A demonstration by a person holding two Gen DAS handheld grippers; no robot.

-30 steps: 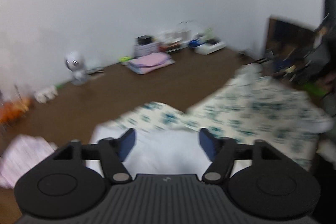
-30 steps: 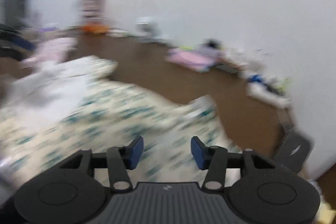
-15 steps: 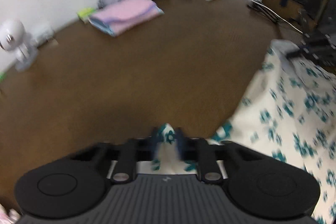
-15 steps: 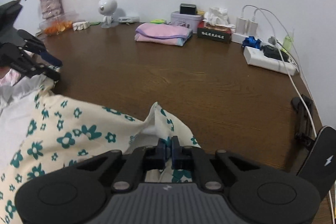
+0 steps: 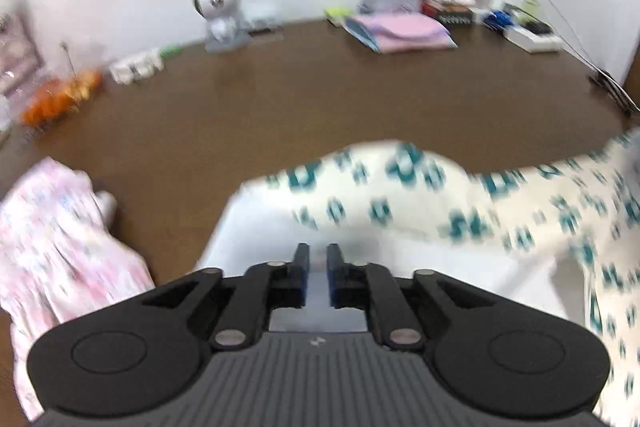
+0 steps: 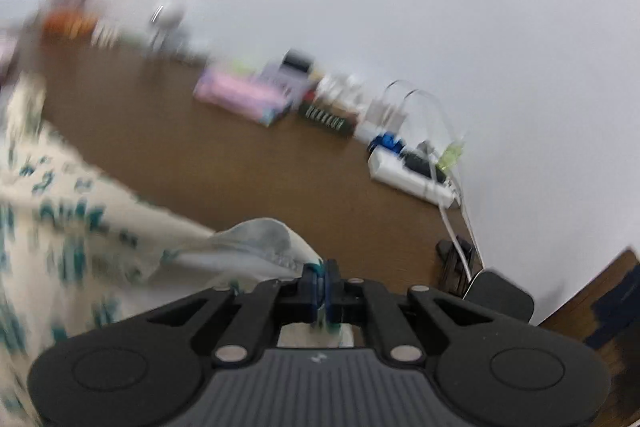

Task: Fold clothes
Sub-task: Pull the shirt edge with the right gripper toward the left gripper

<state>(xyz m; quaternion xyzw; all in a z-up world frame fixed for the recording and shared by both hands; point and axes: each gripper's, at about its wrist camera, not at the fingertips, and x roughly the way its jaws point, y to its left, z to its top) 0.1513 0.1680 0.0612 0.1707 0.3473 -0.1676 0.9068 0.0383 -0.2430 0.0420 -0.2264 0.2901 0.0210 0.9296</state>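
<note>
A dark brown wooden table (image 5: 304,99) carries everything. Along its far edge by the white wall stand a small white round-headed camera (image 5: 219,11), a folded pink cloth stack (image 5: 400,33), a dark box of small items (image 6: 326,115) and a white power strip (image 6: 412,179) with cables. At the left end sits something orange (image 5: 60,97), blurred. A pink patterned garment (image 5: 60,251) lies at the near left, and a cream garment with teal flowers (image 5: 460,199) spreads over the near right.

Folded cloth (image 5: 402,34) behind garment (image 5: 460,199).
</note>
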